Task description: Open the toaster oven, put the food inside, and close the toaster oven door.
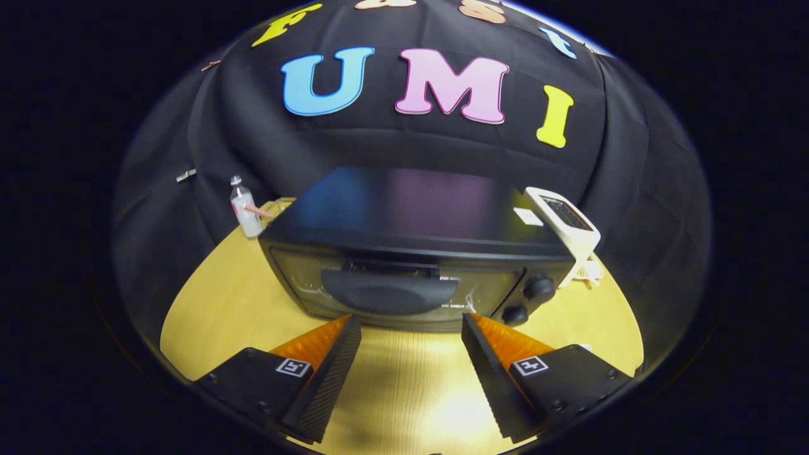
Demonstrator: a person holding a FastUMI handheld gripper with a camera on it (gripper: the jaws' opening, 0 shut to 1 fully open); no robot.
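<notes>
A black toaster oven (404, 215) stands on the round wooden table (215, 297), just ahead of my fingers. Its glass door is closed, with a wide dark handle (389, 292) across the upper middle of the door. Two round knobs (538, 288) sit on the oven's right front. My gripper (411, 322) is open, a little above the table, its fingertips (349, 325) just short of the door's lower edge and below the handle. Nothing lies between the fingers. I see no food in this view.
A small clear bottle (243, 212) with a striped straw stands by the oven's left rear corner. A white device (565, 224) leans at the oven's right side, with a white cord (591, 272) beside it. Bare tabletop lies under and around the fingers.
</notes>
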